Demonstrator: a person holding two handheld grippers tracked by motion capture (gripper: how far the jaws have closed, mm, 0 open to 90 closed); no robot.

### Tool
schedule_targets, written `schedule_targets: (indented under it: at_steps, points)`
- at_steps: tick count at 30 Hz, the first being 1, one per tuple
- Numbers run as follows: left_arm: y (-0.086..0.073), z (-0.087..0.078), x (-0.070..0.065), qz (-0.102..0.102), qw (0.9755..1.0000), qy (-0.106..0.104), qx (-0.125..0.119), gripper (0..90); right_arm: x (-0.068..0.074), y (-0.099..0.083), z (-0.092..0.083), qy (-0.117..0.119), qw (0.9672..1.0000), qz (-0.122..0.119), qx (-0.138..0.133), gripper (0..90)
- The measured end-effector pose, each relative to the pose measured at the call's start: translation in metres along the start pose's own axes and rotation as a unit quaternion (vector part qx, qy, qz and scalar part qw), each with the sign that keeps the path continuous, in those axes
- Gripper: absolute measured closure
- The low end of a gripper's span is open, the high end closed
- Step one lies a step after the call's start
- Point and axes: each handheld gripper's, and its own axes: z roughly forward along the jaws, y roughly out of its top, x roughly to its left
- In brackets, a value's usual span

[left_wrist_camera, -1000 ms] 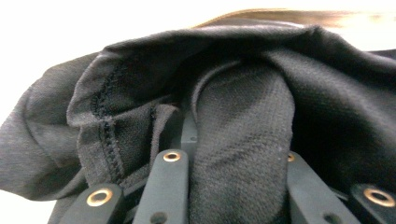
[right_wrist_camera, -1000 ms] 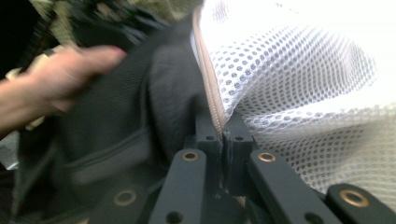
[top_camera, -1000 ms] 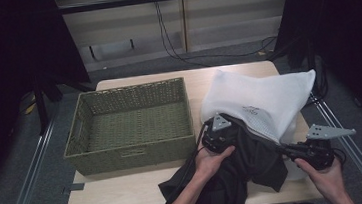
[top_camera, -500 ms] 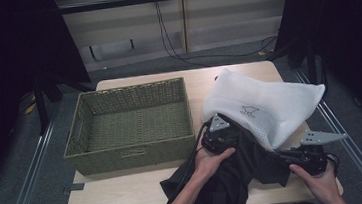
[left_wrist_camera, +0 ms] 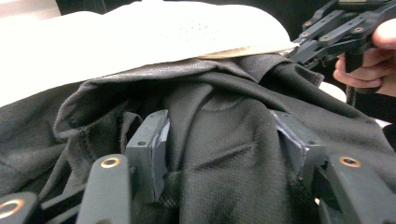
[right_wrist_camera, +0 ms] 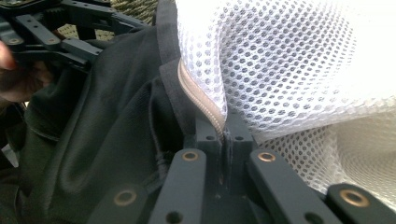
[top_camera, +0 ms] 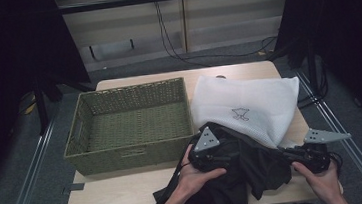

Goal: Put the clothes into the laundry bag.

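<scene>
In the high view, a white mesh laundry bag (top_camera: 249,103) lay across the counter (top_camera: 123,198) at about two o'clock from its centre, just beside a green wicker basket (top_camera: 131,124) at ten o'clock. A black garment (top_camera: 255,167) spilled from the bag's near edge toward six o'clock and hung over the counter's front. The left gripper (top_camera: 213,151) sat on the garment at the bag's mouth, held in the left hand (top_camera: 199,178). The right gripper (top_camera: 294,155) lay at four o'clock, pointing toward the bag's near edge, with the right hand (top_camera: 322,179) behind it.

In the left gripper view, the left gripper (left_wrist_camera: 224,140) stood about half open; its jaws had just been opening, a fold of the black garment (left_wrist_camera: 224,154) bulged between them, and the pads were not pressing on it. The white bag (left_wrist_camera: 140,37) arched across at twelve o'clock, and the right gripper (left_wrist_camera: 299,50) reached in from two o'clock.

In the right gripper view, the right gripper (right_wrist_camera: 225,137) was clamped tight on the bag's tan-trimmed edge (right_wrist_camera: 201,100). The mesh bag (right_wrist_camera: 289,60) rose toward one o'clock, the garment (right_wrist_camera: 107,140) lay at nine o'clock, and the left gripper (right_wrist_camera: 70,28) showed at eleven o'clock.
</scene>
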Motion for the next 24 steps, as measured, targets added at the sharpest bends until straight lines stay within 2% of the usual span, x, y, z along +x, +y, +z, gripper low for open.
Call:
schedule_targets:
  at_steps: [2, 8, 10, 12, 13, 15, 16, 17, 18, 19, 20, 21, 22, 23, 24]
  points:
    - [0.000, 0.000, 0.004, -0.008, 0.9999, -0.009, -0.003, 40.4, 0.000, 0.001, 0.002, 0.000, 1.0000, 0.001, 0.000, 88.0]
    - [0.010, -0.024, 0.000, 0.017, 0.9994, -0.026, -0.016, 36.0, -0.003, 0.000, 0.000, -0.007, 1.0000, 0.004, -0.003, 88.0]
    - [0.012, -0.031, -0.003, 0.022, 0.9989, -0.029, -0.030, 36.2, -0.005, 0.000, 0.001, -0.005, 1.0000, 0.006, -0.004, 88.0]
    - [0.016, -0.034, -0.007, 0.038, 0.9971, -0.045, -0.048, 40.0, -0.005, 0.001, 0.001, -0.010, 0.9999, 0.006, -0.002, 88.0]
    - [0.018, -0.030, -0.010, 0.054, 0.9954, -0.062, -0.049, 42.3, -0.004, 0.001, 0.001, -0.007, 0.9999, 0.007, -0.003, 88.0]
    - [0.022, -0.015, -0.013, 0.070, 0.9934, -0.085, -0.033, 41.8, -0.003, 0.003, 0.001, -0.008, 0.9999, 0.007, -0.005, 88.0]
    - [0.022, -0.004, -0.015, 0.078, 0.9930, -0.086, -0.022, 41.2, -0.003, 0.003, 0.001, -0.009, 0.9999, 0.005, -0.005, 88.0]
    - [0.021, 0.011, -0.017, 0.085, 0.9914, -0.097, -0.021, 39.5, -0.003, 0.004, 0.001, -0.007, 0.9999, 0.006, -0.006, 88.0]
    - [0.020, 0.020, -0.019, 0.094, 0.9902, -0.102, -0.013, 35.8, -0.002, 0.004, 0.001, -0.010, 0.9999, 0.005, -0.007, 88.0]
    - [0.016, 0.036, -0.021, 0.104, 0.9894, -0.101, 0.008, 32.3, -0.002, 0.004, 0.001, -0.009, 0.9999, 0.006, -0.007, 88.0]
    - [0.013, 0.044, -0.021, 0.101, 0.9883, -0.113, 0.017, 26.0, -0.003, 0.003, 0.000, -0.011, 0.9999, 0.006, -0.005, 88.0]
    - [0.009, 0.054, -0.021, 0.105, 0.9867, -0.118, 0.037, 20.9, -0.003, 0.003, -0.001, -0.012, 0.9999, 0.006, -0.006, 88.0]
    - [0.005, 0.061, -0.024, 0.122, 0.9851, -0.109, 0.054, 19.7, -0.004, 0.003, -0.001, -0.011, 0.9999, 0.006, -0.007, 88.0]
    - [0.000, 0.066, -0.027, 0.139, 0.9832, -0.101, 0.060, 15.4, -0.005, 0.003, -0.002, -0.012, 0.9999, 0.006, -0.008, 88.0]
    - [-0.004, 0.070, -0.028, 0.148, 0.9819, -0.096, 0.068, 13.9, -0.005, 0.002, -0.003, -0.013, 0.9999, 0.005, -0.008, 88.0]
